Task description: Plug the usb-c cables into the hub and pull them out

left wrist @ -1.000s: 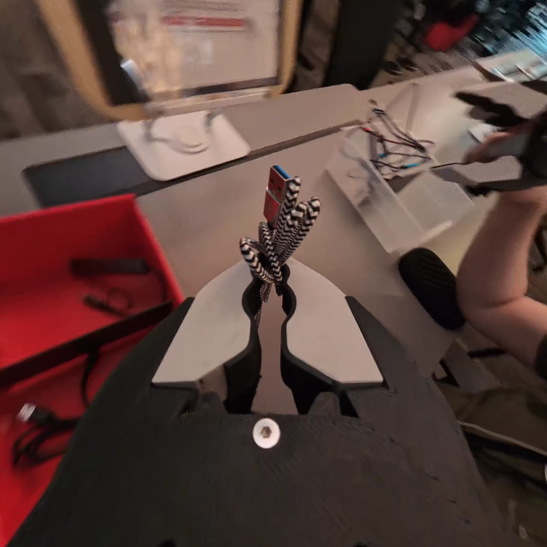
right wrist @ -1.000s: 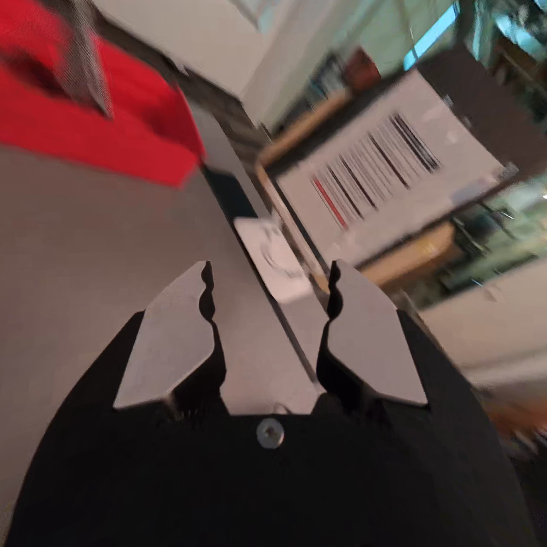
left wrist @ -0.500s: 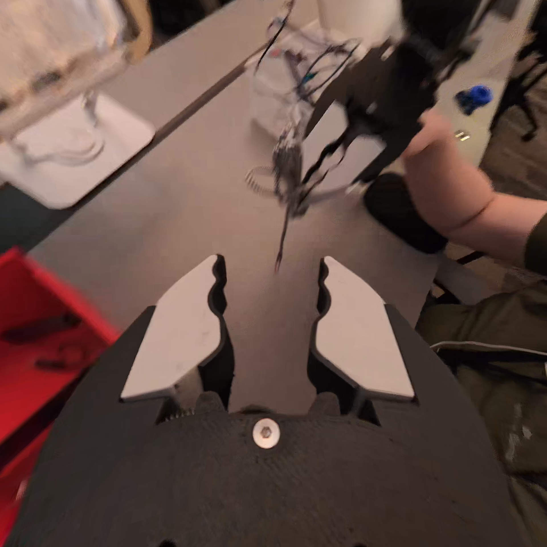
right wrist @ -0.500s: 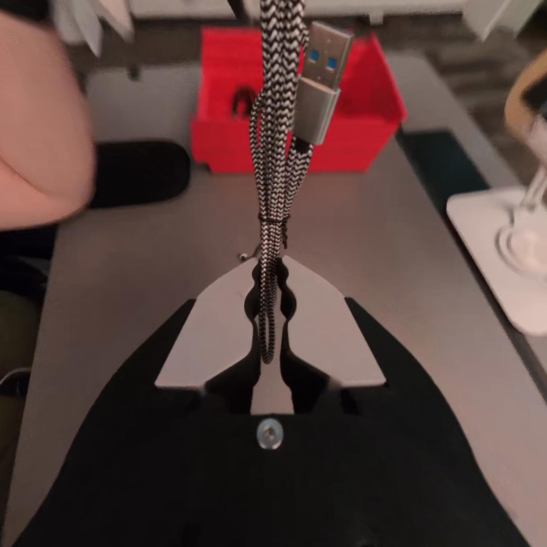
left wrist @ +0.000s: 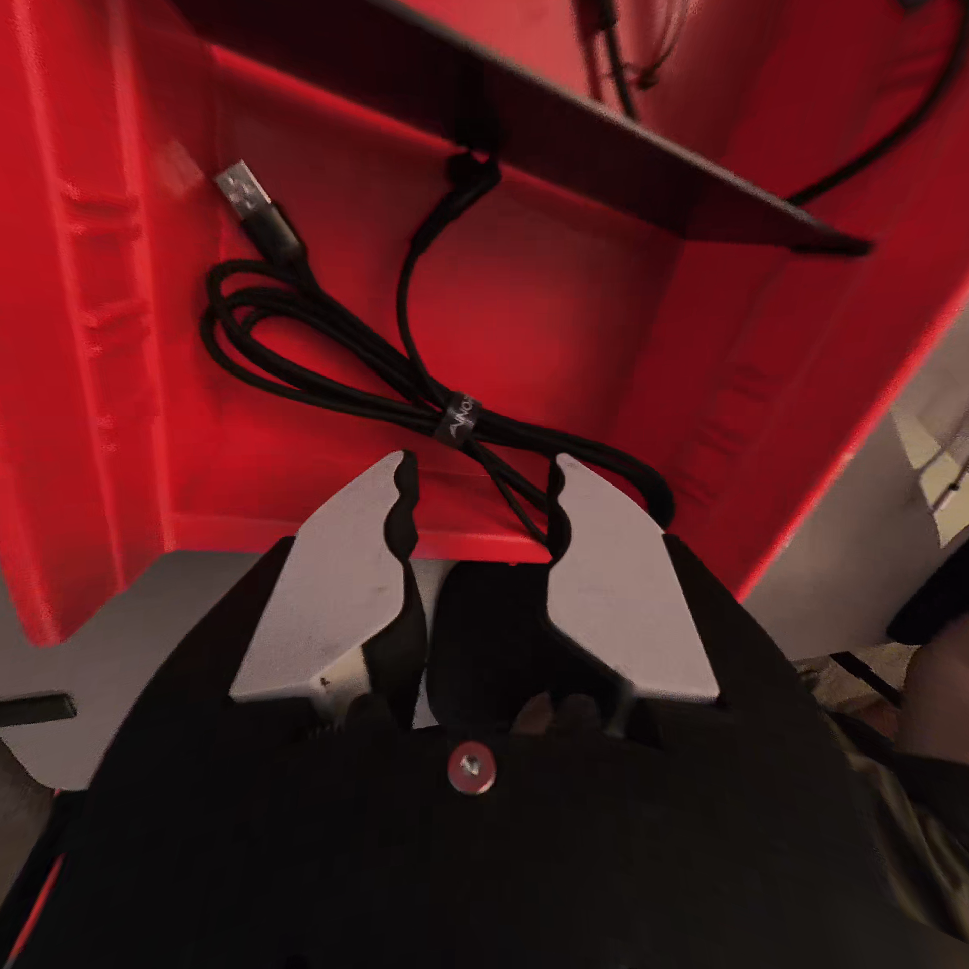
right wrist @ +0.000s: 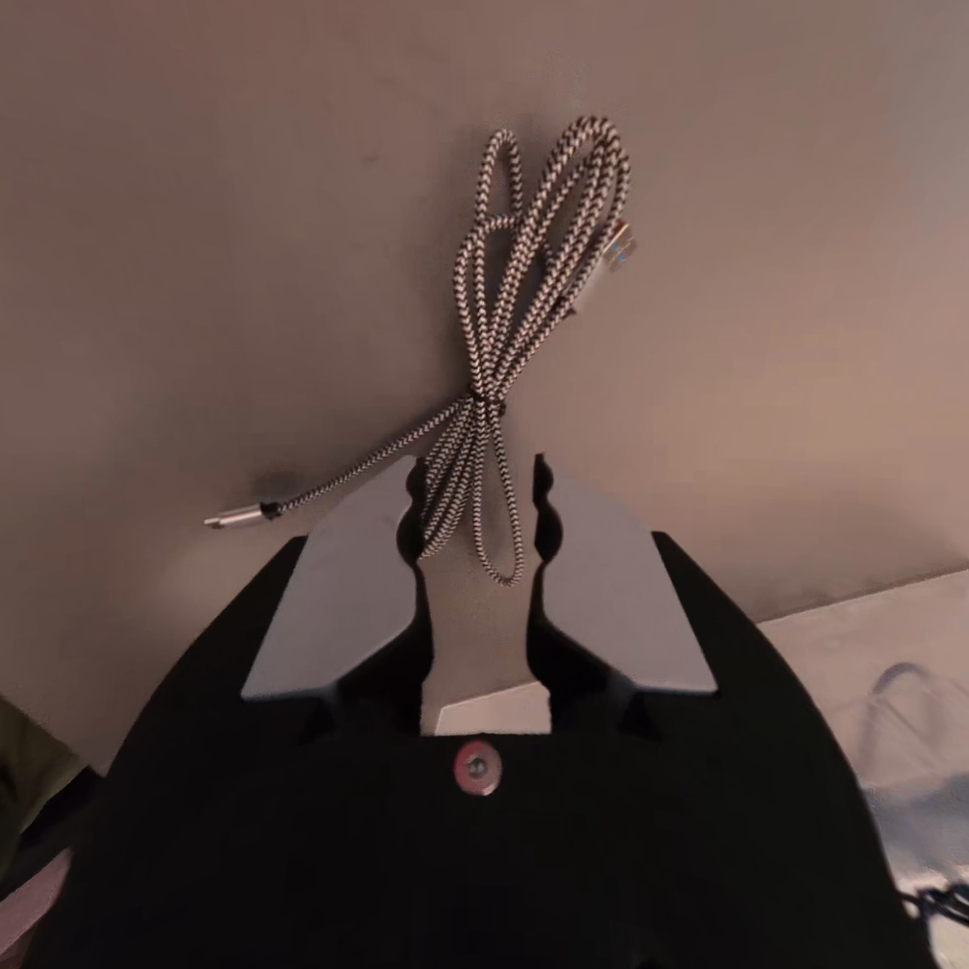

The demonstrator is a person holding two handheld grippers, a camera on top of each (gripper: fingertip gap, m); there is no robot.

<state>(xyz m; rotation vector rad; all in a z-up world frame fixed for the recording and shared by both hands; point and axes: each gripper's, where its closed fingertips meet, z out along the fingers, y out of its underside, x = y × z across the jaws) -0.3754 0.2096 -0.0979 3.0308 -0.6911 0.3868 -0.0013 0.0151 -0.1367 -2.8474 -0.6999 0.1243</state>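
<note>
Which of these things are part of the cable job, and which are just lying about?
Part of the job:
- black cable, bundled, in the red bin
- black-and-white braided cable on the table
- left hand-held gripper and right hand-held gripper, both open

Lying about:
- black divider
- white stand base

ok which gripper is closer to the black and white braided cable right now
Right. The right gripper is open directly over the braided cable on the table, its loops between the fingers. The left gripper is at the red bin, cable out of its view.

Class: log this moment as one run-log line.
left gripper: open over black cable in red bin | right gripper: open, braided cable on table
</note>
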